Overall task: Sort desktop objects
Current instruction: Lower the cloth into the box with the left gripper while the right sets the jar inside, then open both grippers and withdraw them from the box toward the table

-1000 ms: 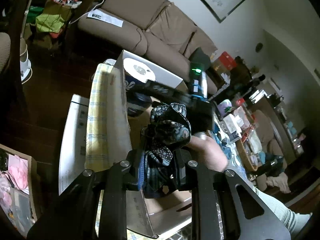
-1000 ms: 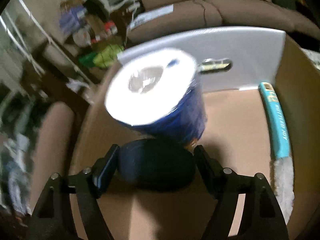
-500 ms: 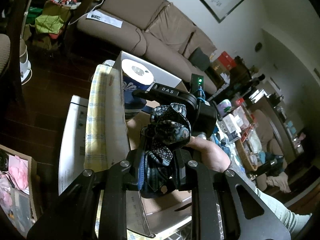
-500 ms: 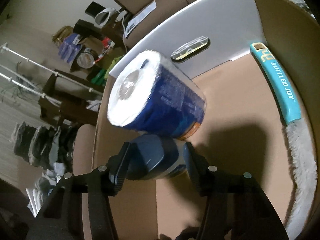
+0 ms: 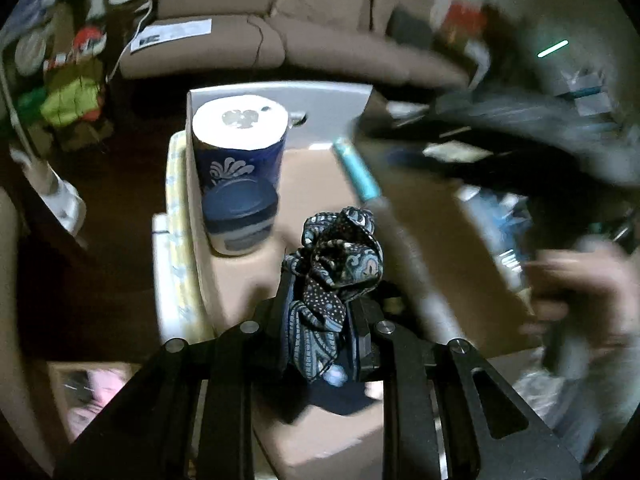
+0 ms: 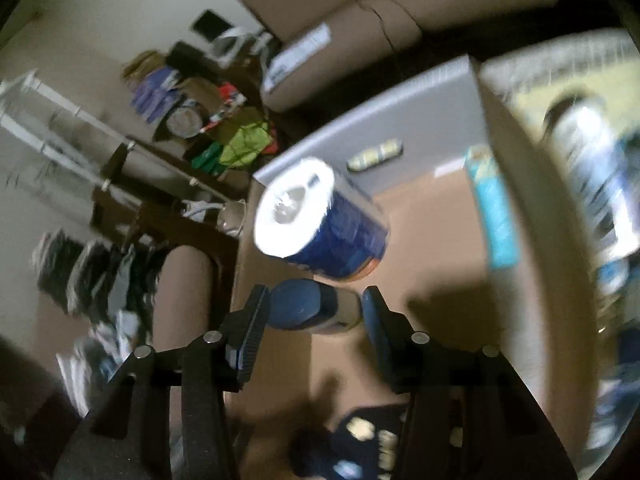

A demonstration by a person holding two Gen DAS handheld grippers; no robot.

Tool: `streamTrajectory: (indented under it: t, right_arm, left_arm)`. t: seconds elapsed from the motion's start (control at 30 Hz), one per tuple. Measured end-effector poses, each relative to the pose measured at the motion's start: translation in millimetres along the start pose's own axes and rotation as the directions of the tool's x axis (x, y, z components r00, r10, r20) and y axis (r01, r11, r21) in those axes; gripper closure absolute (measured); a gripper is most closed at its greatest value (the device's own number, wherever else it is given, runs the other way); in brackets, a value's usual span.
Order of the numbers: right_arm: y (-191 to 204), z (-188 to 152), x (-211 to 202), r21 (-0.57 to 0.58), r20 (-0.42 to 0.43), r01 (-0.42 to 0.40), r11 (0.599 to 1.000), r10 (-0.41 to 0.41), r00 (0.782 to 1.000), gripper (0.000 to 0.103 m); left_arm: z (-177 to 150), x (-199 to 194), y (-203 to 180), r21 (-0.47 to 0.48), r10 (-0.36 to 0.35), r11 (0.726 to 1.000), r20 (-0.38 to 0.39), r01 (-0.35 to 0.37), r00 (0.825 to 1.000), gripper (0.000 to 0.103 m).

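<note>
A: Left gripper (image 5: 322, 316), lower centre of its view: fingers pressed together on a bunched patterned cloth (image 5: 334, 276), dark blue with paisley and dots. The cloth spills up above the tips and hangs over the floor of the cardboard box (image 5: 472, 256).

B: Right gripper (image 6: 316, 312), lower centre of its own view: a blue-capped container (image 6: 310, 306) sits between the pads. The left pad looks to be touching it; at the right pad I cannot tell whether a sliver of gap remains. The frame is smeared.

A: Outward from there: the toilet-paper roll in blue wrap (image 5: 240, 168) stands upright at upper left of the box, against the white end wall (image 5: 328, 108). The container (image 5: 240, 220) shows just in front of it. A teal-handled brush (image 5: 358, 170) lies along the box's right side.

B: Hand (image 5: 580, 292) at the right edge is only blur.

A: My reading of the step: packing the box, with the cloth next to go in.

B: Next move calls for lowering the cloth onto bare floor between roll and brush, then spreading the fingers. The loose folds may snag on a pad.
</note>
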State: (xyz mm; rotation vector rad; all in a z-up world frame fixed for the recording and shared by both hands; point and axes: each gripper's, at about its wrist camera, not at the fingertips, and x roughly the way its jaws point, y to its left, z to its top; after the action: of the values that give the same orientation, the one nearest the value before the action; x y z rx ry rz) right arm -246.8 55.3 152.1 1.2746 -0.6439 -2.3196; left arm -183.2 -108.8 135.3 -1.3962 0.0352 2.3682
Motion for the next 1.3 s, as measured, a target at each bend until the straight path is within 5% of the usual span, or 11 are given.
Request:
streamTrajectory:
  t: [0.13,0.2,0.37,0.57,0.77,0.97,1.3]
  right_arm:
    - [3.1,-8.8,-41.7,-0.107,0.025,0.023,0.994,-0.020,0.999,0.045]
    - [2.8,-16.9,-55.2,-0.149,0.030,0.033,0.988,-0.029,0.999,0.045]
    - [5.7,-32.7,-78.2,-0.206,0.042,0.034,0.978,-0.026,0.999,0.045]
    - [11.0,-48.3,-100.6,-0.263,0.050,0.034,0.964,-0.021,0.999,0.045]
    - [16.4,-68.9,-104.7,-0.320,0.016,0.058,0.946,-0.055,0.998,0.037]
    - [15.3,-96.4,-105.7,-0.358,-0.006,0.098,0.928,-0.108,0.994,0.036]
    - [24.1,-141.3,-144.2,-0.431,0.074,0.209,0.878,-0.197,0.978,0.028]
  left_arm:
    - [9.2,38.6,-14.1,0.101,0.193,0.978,-0.083,-0.184,0.978,0.075]
    - [9.7,48.0,-12.3,0.098,0.239,0.968,-0.100,-0.229,0.966,0.043]
    - [6.5,40.4,-13.5,0.034,0.199,0.980,-0.090,-0.197,0.976,0.029]
    - [2.5,-10.8,-8.0,-0.071,0.125,0.990,-0.004,-0.125,0.992,0.025]
    - [-12.5,-46.0,-8.5,-0.125,0.076,0.990,0.052,-0.069,0.996,0.007]
    - [-41.3,-65.8,-11.2,-0.182,0.043,0.983,0.070,-0.029,0.997,0.002]
    - [-77.7,-104.4,-57.0,-0.182,-0.030,0.982,0.132,0.054,0.991,0.000]
